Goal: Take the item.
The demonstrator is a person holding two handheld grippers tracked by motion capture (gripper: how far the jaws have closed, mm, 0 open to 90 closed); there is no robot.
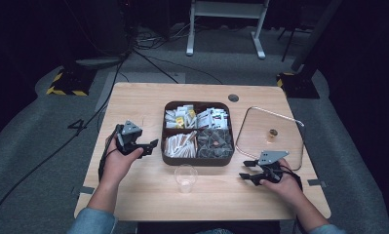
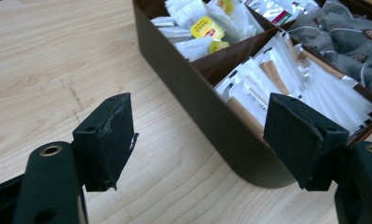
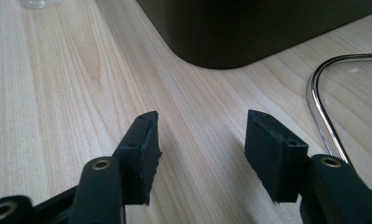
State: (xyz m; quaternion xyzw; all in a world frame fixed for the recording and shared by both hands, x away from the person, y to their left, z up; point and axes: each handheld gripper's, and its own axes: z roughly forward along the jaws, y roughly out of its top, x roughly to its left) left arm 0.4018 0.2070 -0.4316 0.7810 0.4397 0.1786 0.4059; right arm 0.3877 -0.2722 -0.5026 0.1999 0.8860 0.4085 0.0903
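Dark brown four-compartment organiser box (image 2: 207, 102) of sachets lies just ahead of the left gripper (image 2: 197, 140), jaws wide, empty. Right gripper (image 3: 200, 140) half-open, empty, over bare wood; clear plastic cup (image 1: 185, 178) apart. Step: approach. Next move likely needs one white stick sachet (image 2: 267, 79) singled out.

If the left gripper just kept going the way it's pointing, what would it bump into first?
Probably the dark compartment box: the left gripper aims at its near wall, open jaws empty. Depth is hard to judge.
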